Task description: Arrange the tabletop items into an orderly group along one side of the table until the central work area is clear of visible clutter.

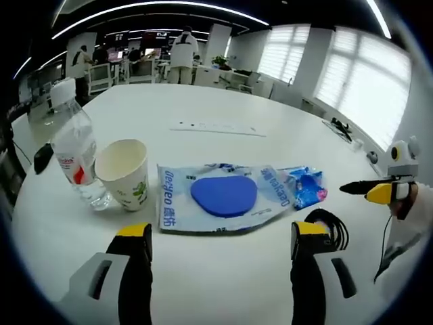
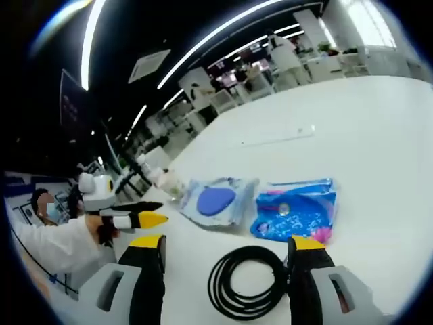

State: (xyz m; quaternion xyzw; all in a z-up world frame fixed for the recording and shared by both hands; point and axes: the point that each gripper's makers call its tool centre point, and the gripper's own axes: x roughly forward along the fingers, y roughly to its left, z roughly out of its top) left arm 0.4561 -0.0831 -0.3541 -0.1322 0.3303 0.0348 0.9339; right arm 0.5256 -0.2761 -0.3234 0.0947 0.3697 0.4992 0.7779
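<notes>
Open office: desks [image 1: 145, 68], window blinds [image 1: 352, 81]

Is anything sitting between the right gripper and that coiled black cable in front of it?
Nothing visible is. In the right gripper view the black cable coil lies on bare white table directly ahead of the open right gripper, partly between its jaws. The blue packets lie beyond the coil, not in the path.

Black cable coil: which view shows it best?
Right gripper view. The black cable coil lies whole on the table between that tool's open jaws. In the left gripper view the coil is half hidden behind a jaw of the left tool.
</notes>
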